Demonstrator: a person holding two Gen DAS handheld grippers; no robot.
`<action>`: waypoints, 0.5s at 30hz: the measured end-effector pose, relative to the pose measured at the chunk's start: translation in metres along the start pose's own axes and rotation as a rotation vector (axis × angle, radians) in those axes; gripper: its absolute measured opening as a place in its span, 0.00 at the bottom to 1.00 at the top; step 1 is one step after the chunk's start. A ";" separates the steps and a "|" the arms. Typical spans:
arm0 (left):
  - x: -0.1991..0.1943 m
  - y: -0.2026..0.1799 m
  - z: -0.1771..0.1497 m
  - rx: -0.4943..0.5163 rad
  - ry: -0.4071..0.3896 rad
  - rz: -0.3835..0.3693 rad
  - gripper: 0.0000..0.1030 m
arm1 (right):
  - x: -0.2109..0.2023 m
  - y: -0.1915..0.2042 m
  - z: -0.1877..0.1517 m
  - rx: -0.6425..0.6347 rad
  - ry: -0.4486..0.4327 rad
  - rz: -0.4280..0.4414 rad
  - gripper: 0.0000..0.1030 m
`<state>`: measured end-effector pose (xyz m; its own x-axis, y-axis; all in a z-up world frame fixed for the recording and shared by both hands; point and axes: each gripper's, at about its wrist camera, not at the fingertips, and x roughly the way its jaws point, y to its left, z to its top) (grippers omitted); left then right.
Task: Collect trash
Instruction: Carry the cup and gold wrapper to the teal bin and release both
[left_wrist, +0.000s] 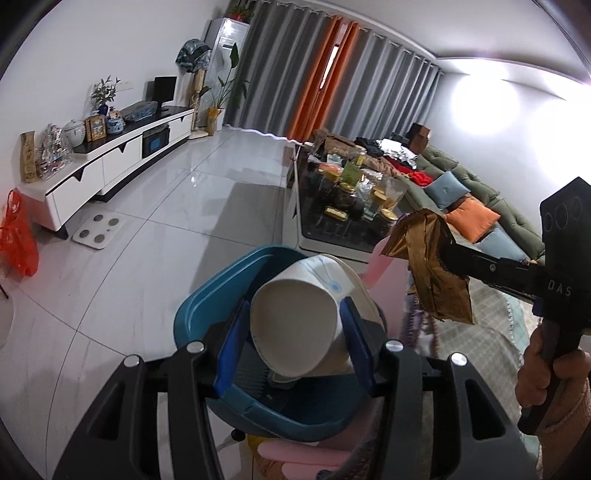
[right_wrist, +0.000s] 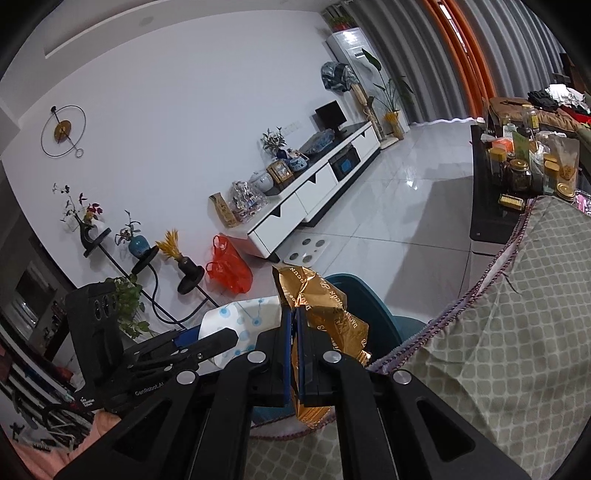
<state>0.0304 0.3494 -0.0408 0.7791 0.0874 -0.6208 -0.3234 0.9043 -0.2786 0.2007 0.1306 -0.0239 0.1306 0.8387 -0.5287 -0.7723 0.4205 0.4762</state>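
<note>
A tiled living room, seen from beside a patterned cover (right_wrist: 498, 332) at the near right. Largest of the task's things is the blue bin (left_wrist: 207, 306), standing on the floor below both tools, its mouth tipped toward the viewer and its far rim just short of the glass table (left_wrist: 332, 221). Directly over that mouth hangs the left gripper (left_wrist: 295, 347), jaws part-spread and clamped on the sides of a white paper cup (left_wrist: 295, 328), which lies on its side with its open end facing the camera; a second cup appears to lie behind it, though this is hard to confirm. To the right and somewhat higher, the right gripper (right_wrist: 294, 354) has its jaws pressed together on a crumpled gold wrapper (right_wrist: 325, 314), which hangs loose above and below the pads, not yet over the bin. Judged step: dropping both pieces in. To do it well, the cup probably wants lowering until it sits inside the rim before release, since a round cup let go high may bounce or roll out. The wrapper, being light and floppy, likely needs carrying fully across the rim, as it may cling to a pad or drift aside.
</note>
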 end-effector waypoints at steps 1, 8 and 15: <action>0.002 0.000 0.000 -0.001 0.005 0.007 0.49 | 0.003 -0.001 0.000 0.003 0.005 -0.004 0.03; 0.019 0.008 -0.006 -0.017 0.047 0.040 0.50 | 0.021 -0.007 0.004 0.035 0.036 -0.023 0.03; 0.036 0.014 -0.008 -0.032 0.086 0.052 0.50 | 0.041 -0.010 0.005 0.051 0.085 -0.036 0.07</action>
<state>0.0495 0.3618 -0.0733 0.7124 0.0968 -0.6951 -0.3807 0.8854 -0.2668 0.2170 0.1622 -0.0471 0.1029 0.7909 -0.6033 -0.7350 0.4691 0.4896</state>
